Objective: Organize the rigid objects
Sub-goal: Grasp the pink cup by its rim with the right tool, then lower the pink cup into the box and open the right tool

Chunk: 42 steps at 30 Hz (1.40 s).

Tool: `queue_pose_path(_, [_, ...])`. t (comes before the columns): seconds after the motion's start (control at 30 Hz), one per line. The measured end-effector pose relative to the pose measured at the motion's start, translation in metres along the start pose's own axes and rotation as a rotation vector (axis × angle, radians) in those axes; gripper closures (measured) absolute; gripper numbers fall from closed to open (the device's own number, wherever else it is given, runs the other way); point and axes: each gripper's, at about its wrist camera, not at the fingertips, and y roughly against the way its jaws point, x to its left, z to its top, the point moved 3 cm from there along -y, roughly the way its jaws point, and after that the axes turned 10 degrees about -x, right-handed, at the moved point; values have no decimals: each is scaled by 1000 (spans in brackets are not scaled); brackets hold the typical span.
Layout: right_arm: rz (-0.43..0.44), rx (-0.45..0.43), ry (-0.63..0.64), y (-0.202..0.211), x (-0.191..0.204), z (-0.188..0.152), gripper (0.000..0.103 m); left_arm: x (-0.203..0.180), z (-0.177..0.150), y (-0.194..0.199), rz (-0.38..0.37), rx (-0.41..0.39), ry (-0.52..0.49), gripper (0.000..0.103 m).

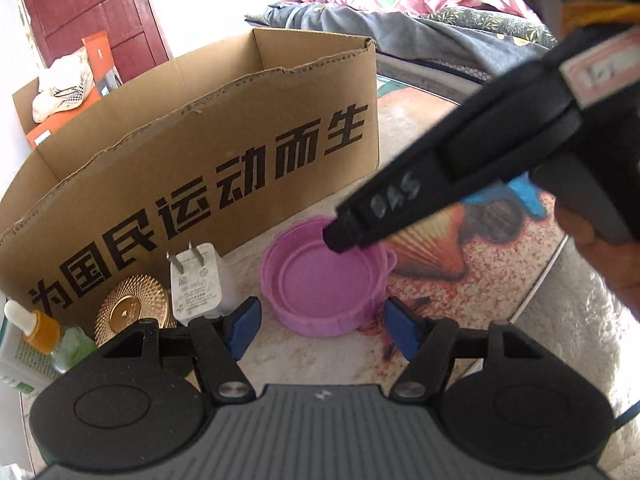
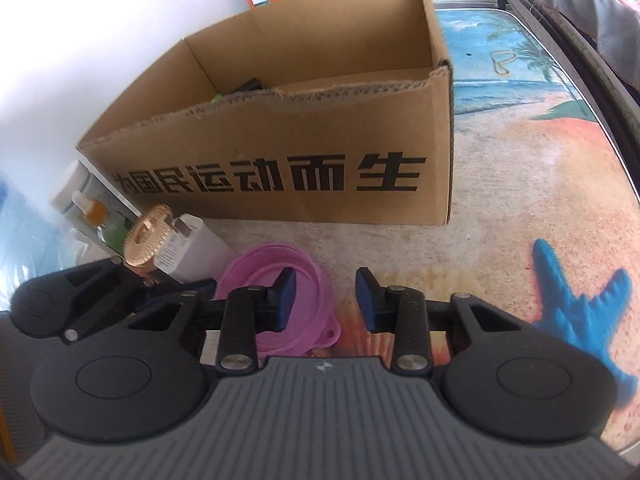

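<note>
Lower left: dropper bottle (image 1: 40,330), gold disc (image 1: 132,310), charger (image 1: 196,280) before the box (image 1: 200,168). Centre: pink lid (image 1: 324,284) on bench (image 1: 500,276), between wide left jaws. Right gripper (image 2: 326,300) jaws narrow, empty, lid left of them.

Your left gripper (image 1: 322,322) and right gripper (image 2: 326,300) share one build: a ribbed grey housing with a small white emblem, flanked by two round black discs, and black link arms pinned with silver screws. Each finger ends in a blue pad (image 1: 245,326) (rectangular, matte). Seen from the left wrist, the right unit's black side bears handwritten "945" and a pink-edged white label.
</note>
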Motion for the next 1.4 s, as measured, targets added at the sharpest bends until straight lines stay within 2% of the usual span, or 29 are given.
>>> queue_pose_path(0.03, [9, 9, -7, -2, 0, -1, 87, 0, 0, -1, -1, -3, 5, 35])
queue_pose_path(0.13, [-5, 0, 8, -2, 4, -5, 91, 0, 0, -1, 6, -9, 13, 36])
queue_pose_path(0.27, [-22, -15, 5, 10, 11, -5, 92, -2, 1, 7, 7, -17, 11, 36])
queue_pose_path(0.4, [-42, -88, 76, 42, 35, 6, 92, -7, 17, 35, 40, -81, -22, 36])
queue_pose_path(0.63, [-30, -233, 190, 90, 75, 52, 92, 10, 62, 90, 113, -236, -38, 36])
queue_pose_path(0.8, [14, -238, 237, 84, 91, 101, 92, 42, 95, 96, 147, -255, -25, 36])
queue_pose_path(0.93, [46, -151, 228, 49, 90, 143, 91, 83, 124, 71, 115, -176, 45, 36])
queue_pose_path(1.13, [46, 77, 145, -39, 70, 192, 91, 153, 146, -5, -40, 62, 199, 36])
queue_pose_path(1.27, [23, 198, 95, -90, 51, 207, 91, 181, 143, -58, -135, 188, 305, 36])
queue_pose_path(1.4, [-8, 290, 85, -130, 34, 201, 91, 192, 132, -104, -199, 314, 386, 36])
